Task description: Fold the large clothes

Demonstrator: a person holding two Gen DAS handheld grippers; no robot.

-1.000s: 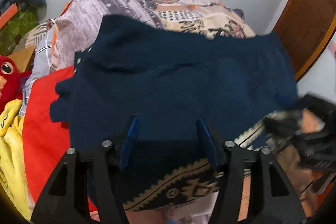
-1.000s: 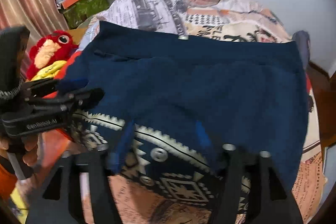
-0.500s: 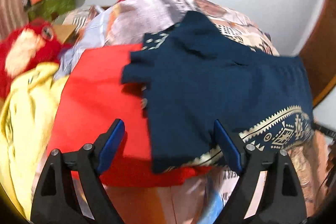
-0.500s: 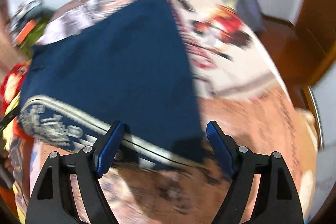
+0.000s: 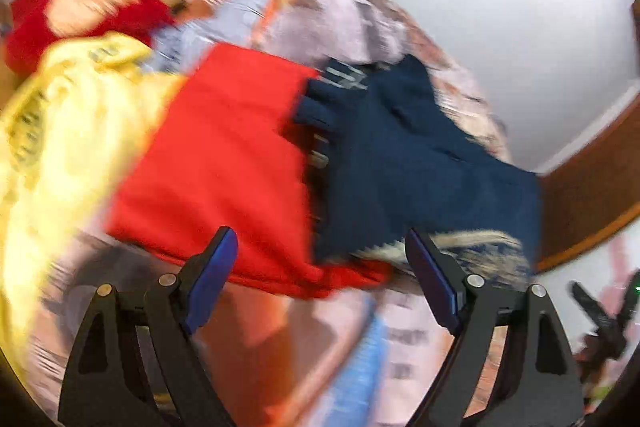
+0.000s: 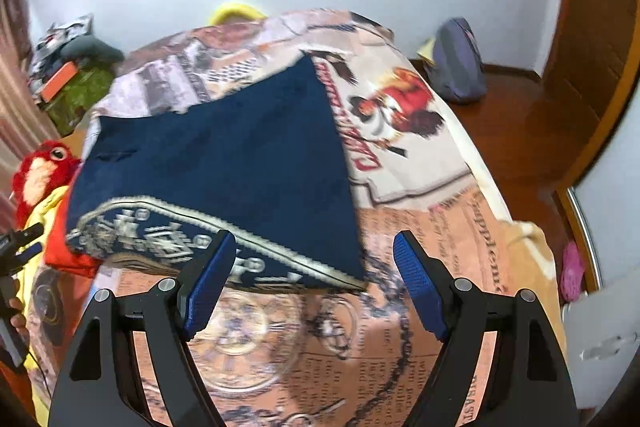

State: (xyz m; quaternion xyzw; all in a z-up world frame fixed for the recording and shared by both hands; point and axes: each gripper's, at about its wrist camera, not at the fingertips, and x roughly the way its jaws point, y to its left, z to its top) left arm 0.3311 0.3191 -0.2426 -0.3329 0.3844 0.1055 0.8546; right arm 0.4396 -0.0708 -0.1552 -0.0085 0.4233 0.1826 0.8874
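The navy garment (image 6: 224, 163) was seen spread flat on the bed (image 6: 424, 307), its patterned hem nearest the cameras and one edge overlapping a red cloth (image 5: 224, 163). The left gripper (image 5: 320, 283) was held wide apart above the red cloth's edge, nothing between its jaws. The right gripper (image 6: 312, 279) was likewise parted and empty, poised over the hem's corner. A yellow garment (image 5: 52, 131) was glimpsed alongside.
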